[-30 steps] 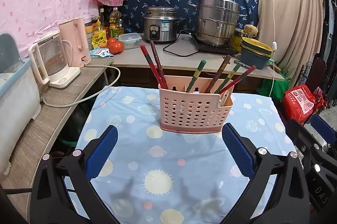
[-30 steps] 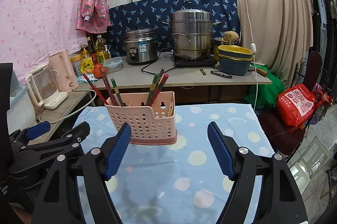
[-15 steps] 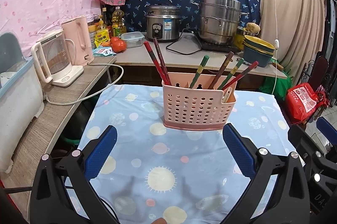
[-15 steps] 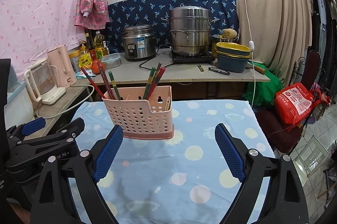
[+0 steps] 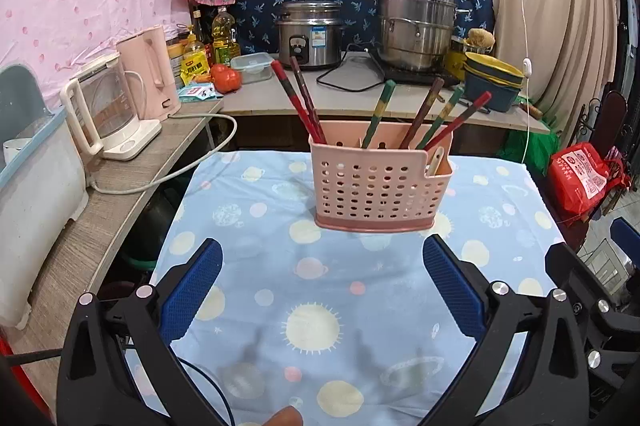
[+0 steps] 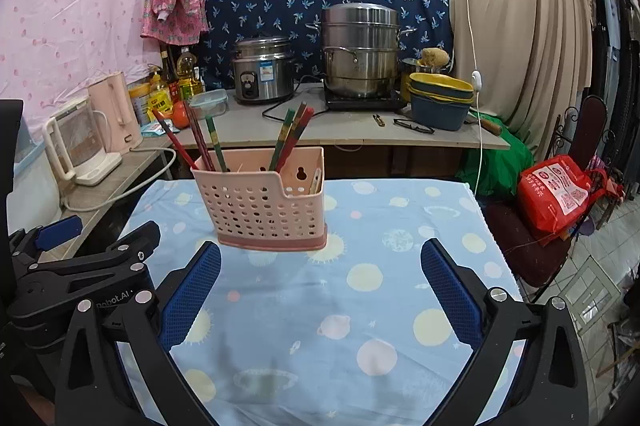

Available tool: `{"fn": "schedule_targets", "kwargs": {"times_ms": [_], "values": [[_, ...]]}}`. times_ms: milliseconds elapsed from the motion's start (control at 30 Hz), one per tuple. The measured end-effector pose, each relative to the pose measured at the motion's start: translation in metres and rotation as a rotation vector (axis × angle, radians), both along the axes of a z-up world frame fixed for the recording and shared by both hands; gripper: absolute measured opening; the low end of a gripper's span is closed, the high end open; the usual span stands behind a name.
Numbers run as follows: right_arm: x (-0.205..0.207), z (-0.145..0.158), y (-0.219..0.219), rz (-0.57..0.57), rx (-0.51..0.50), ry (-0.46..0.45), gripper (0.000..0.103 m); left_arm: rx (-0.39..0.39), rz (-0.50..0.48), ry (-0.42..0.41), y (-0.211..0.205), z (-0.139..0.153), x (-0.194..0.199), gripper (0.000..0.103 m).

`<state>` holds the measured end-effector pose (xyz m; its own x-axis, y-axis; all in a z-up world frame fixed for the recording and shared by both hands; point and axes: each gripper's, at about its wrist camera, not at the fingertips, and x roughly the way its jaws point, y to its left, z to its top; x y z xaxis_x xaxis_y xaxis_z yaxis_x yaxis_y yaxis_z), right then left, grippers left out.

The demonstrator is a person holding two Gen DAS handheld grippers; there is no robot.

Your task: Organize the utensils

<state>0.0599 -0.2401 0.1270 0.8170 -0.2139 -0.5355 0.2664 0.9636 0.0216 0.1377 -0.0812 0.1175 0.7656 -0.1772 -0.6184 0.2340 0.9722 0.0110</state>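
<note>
The left tool (image 5: 322, 266) hovers over the planet-print cloth with its blue-padded fingers (image 5: 191, 288) spread wide and nothing between them. The right tool (image 6: 320, 268) hangs beside it, its own fingers (image 6: 450, 292) equally wide apart and empty; part of the left tool's black frame shows at the left edge of the right wrist view.

Ahead of both tools, near but not touching either, the pink perforated utensil holder (image 5: 382, 183) stands upright on the bench (image 5: 248, 258). From the left tool it sits straight ahead and a little right; from the right tool it sits ahead and to the left. Several chopsticks (image 5: 302, 99) lean out of its top, red and dark ones toward the left side, green and red ones toward the right. A pale utensil (image 5: 435, 159) sits low in the small right-hand compartment.

Beyond the holder, a rice cooker (image 5: 312, 39) and a steel steamer pot (image 5: 416, 21) stand on a farther counter. Off to the left, two kettles (image 5: 104, 109) stand on a side shelf.
</note>
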Motion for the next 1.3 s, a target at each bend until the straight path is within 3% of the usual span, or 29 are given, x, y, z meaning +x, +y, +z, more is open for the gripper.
{"fn": "schedule_targets", "kwargs": {"times_ms": [1300], "values": [[0.017,-0.005,0.006,0.010,0.000,0.032,0.096,0.054,0.054,0.007,0.004,0.000,0.012,0.096]]}}
